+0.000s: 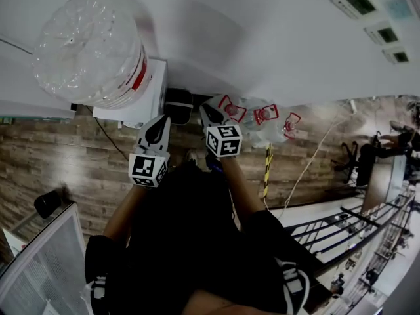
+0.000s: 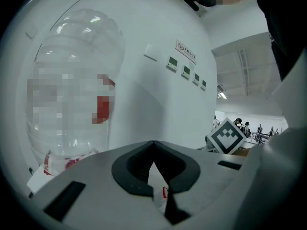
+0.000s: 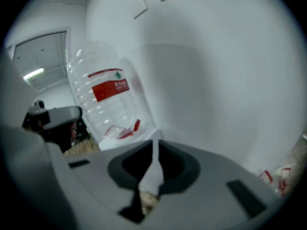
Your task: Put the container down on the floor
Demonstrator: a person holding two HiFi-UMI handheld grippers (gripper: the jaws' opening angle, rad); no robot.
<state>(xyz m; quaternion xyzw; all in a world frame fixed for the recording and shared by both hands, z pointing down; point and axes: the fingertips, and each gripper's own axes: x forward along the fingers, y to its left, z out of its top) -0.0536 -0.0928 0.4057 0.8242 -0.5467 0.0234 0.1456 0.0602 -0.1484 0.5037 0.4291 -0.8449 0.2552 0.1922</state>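
- Jaws of left gripper [image 2: 153, 174] pinched nearly together, nothing in them; water bottle [image 2: 72, 90] stands ahead, untouched.
- Right gripper [image 3: 152, 169] jaws same, near-closed and empty; bottle up-left of them.
- Head view: bottle sits on dispenser [image 1: 134, 94]. Probably clamp both sides and lift clear of its edge. Wall [image 1: 262, 38] close behind, floor [image 1: 65, 156] open at left, empty jugs [image 1: 262, 118] crowd right.

Office-like hall: water-dispenser bottle [image 1: 88, 48], wall control panels [image 1: 359, 3], wood-plank floor [image 1: 59, 156], stair railing [image 1: 341, 231]
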